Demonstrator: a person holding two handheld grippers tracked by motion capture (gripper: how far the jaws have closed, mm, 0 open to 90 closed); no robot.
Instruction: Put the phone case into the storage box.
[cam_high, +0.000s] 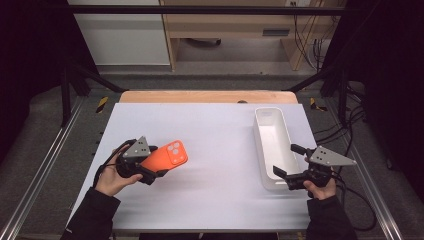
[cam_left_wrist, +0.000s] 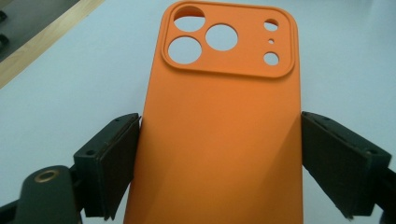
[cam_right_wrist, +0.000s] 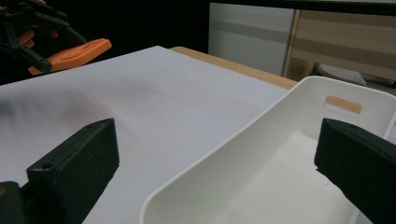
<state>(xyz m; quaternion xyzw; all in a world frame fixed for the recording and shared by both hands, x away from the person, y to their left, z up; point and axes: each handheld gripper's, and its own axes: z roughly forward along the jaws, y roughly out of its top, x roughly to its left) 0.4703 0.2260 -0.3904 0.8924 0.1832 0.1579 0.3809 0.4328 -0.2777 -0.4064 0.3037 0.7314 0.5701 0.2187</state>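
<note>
An orange phone case (cam_high: 171, 154), its camera cut-outs facing up, is held a little above the white table top at the left. My left gripper (cam_high: 156, 162) is shut on it; in the left gripper view both black pads (cam_left_wrist: 116, 158) press the long edges of the case (cam_left_wrist: 219, 107). A long white bin (cam_high: 267, 120) lies at the right. My right gripper (cam_high: 289, 161) stands open at its near end. In the right gripper view the bin's rim and wall (cam_right_wrist: 261, 126) run between the wide-apart jaws of that gripper (cam_right_wrist: 219, 144). The case (cam_right_wrist: 74, 53) shows far off.
The white table top (cam_high: 215, 130) has a wooden strip (cam_high: 207, 96) along its far edge. Metal frame rails run down both sides, and cables lie on the floor at the right. The bin's inside looks bare.
</note>
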